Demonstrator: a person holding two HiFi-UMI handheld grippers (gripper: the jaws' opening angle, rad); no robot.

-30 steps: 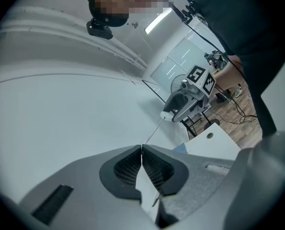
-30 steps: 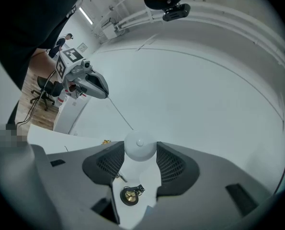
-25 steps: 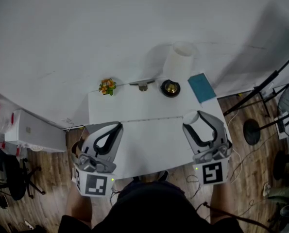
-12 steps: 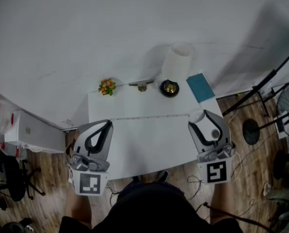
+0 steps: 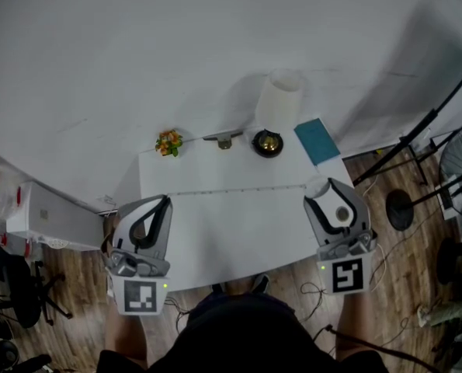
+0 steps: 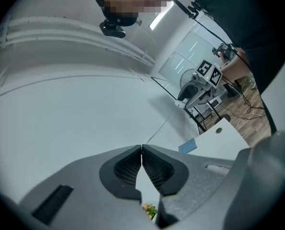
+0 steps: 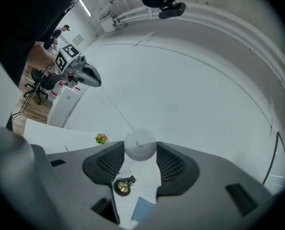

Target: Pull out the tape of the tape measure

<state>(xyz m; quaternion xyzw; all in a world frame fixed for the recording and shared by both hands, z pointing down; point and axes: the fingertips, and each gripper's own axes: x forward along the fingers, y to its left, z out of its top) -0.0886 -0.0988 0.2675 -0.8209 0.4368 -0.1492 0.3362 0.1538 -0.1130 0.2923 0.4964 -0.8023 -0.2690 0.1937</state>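
Head view: L gripper (image 5: 165, 200) sat over the table's (image 5: 238, 239) left edge and R gripper (image 5: 321, 194) near its right edge, well apart. Tape (image 5: 238, 190) ran as a thin straight line between them, across the white top. The tape measure's white round case (image 5: 317, 186) was at the R tips. Along the far edge, L to R: small plant (image 5: 168, 141), metal bracket (image 5: 223, 138), black dish w/ brass bell (image 5: 266, 143), blue booklet (image 5: 317, 141). A white cylinder (image 5: 281, 99) stood behind the dish.

Left gripper view: jaws were together, pads pinching the tape end. The tape led off as a fine line to the R gripper in the distance. Plant was visible under the jaws.

Right gripper view: jaws stood wide, pads pressed on both sides of the case. Tape left the case up-left to the L gripper, far off. Dish and booklet lay below the jaws, on the table.
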